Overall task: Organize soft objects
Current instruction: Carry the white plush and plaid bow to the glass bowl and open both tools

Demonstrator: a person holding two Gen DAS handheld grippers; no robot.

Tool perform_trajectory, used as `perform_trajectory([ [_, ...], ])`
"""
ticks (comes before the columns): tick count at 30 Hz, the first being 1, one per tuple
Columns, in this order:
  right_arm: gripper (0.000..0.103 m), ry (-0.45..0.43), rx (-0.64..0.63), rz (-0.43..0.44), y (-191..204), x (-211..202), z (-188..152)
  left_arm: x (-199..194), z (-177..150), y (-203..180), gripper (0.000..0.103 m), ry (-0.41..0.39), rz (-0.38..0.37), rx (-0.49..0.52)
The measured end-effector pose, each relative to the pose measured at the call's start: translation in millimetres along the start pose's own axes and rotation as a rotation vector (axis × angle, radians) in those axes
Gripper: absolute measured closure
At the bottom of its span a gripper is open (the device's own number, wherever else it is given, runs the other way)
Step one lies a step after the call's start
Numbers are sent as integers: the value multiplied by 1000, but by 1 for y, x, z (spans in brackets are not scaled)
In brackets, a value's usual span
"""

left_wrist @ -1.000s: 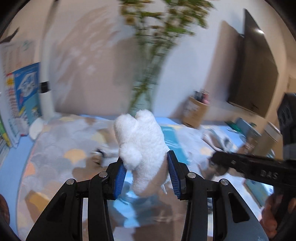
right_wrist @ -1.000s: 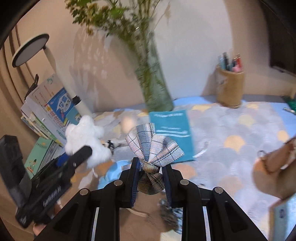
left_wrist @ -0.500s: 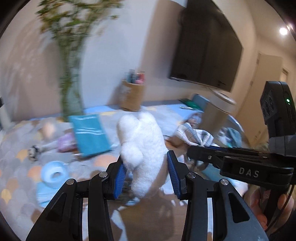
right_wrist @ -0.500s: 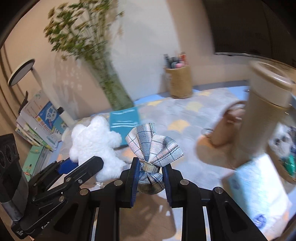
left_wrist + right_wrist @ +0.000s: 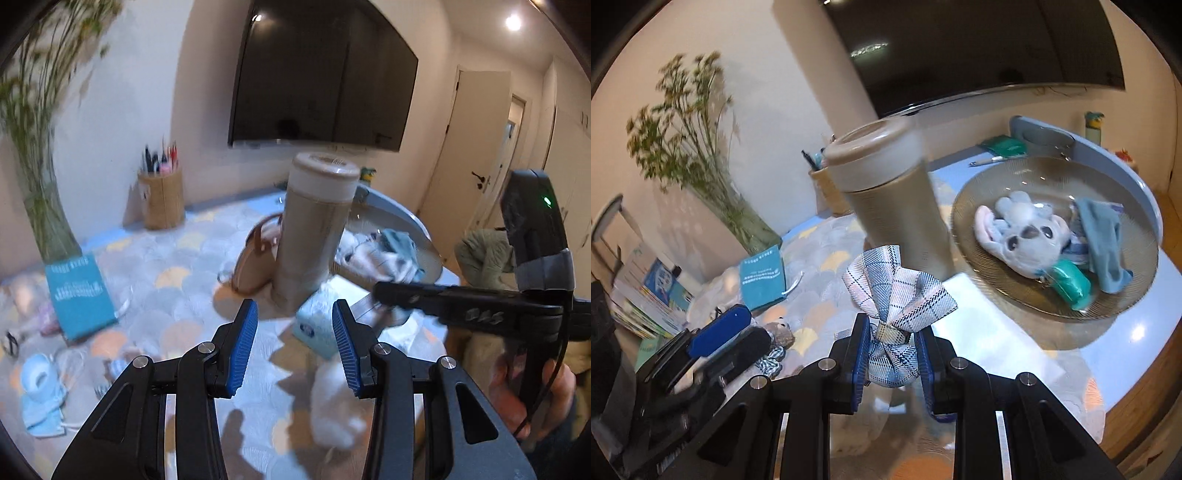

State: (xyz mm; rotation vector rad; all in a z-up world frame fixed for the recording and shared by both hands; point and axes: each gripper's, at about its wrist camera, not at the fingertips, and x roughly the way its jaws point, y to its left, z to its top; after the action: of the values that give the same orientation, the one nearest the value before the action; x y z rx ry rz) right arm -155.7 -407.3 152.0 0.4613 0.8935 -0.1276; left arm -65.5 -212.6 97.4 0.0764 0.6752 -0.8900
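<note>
My left gripper (image 5: 294,345) is open and empty; the white plush toy (image 5: 334,410) lies blurred on the mat below its right finger. My right gripper (image 5: 893,354) is shut on a plaid fabric bow (image 5: 895,291) and holds it above the table. It also shows in the left wrist view as a black bar at the right (image 5: 461,301). A glass plate (image 5: 967,221) at the right holds a blue koala plush (image 5: 1023,236), a blue cloth (image 5: 1102,236) and a teal item (image 5: 1071,286). The open left gripper shows at the lower left of the right wrist view (image 5: 720,332).
A tall beige tumbler (image 5: 314,225) stands mid-table beside a tan bag (image 5: 255,254) and a tissue pack (image 5: 321,321). A teal book (image 5: 77,291), vase of stems (image 5: 44,206), pen holder (image 5: 162,199), blue face masks (image 5: 40,391) and a small bear toy (image 5: 779,332) lie around.
My left gripper has opened and let go of the white plush, which now lies on the mat. Both grippers have swung right toward the plate; the right still holds the bow.
</note>
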Motion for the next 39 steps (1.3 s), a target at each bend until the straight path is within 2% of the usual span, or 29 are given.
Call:
perform_trajectory([
  [3,79,-19,-19,36,-3,-7,-4,-2,-5,23,63,34,21,-89],
  [5,79,-13,-17,42,-3,-4,-5,-3,-12,31,63,61,-25,-139],
  [7,79,-2,-4,55,-6,0,-5,1,-21,22,44,114,-124,-150],
  [8,79,1,3,61,-7,1,-6,4,-27,14,19,142,-161,-147],
  [9,79,2,13,66,-9,1,-6,9,-32,6,7,169,-187,-142],
  [10,79,-2,20,66,-11,0,-6,14,-42,-8,6,195,-208,-120],
  [11,79,-6,21,65,-12,-2,-6,19,-48,-18,6,220,-209,-92],
  [13,79,-18,22,56,-16,-7,-7,40,-57,-37,6,285,-166,-39],
  [16,79,-33,33,48,-21,-14,-6,69,-66,-50,9,347,-153,-29],
  [17,79,-37,35,45,-22,-16,-6,74,-66,-51,13,352,-149,-32],
  [18,79,-41,36,40,-24,-19,-6,80,-67,-53,21,361,-133,-31],
  [19,79,-44,38,37,-26,-21,-6,86,-69,-53,29,381,-81,-21],
  [20,79,-47,39,36,-28,-22,-6,91,-71,-53,42,397,-56,-12],
  [22,79,-56,37,35,-32,-26,-6,93,-74,-48,57,411,-91,-36],
  [23,79,-61,33,30,-33,-28,-6,88,-74,-46,59,403,-113,-45],
  [27,79,-78,44,17,-42,-30,-4,64,-62,-41,60,333,-60,-22],
  [32,79,-107,107,0,-67,-36,7,35,-13,-59,60,203,-71,11],
  [37,79,-163,148,-95,-97,-51,35,54,40,-114,60,151,-123,107],
  [39,79,-166,153,-134,-109,-52,49,68,53,-131,60,139,-115,129],
])
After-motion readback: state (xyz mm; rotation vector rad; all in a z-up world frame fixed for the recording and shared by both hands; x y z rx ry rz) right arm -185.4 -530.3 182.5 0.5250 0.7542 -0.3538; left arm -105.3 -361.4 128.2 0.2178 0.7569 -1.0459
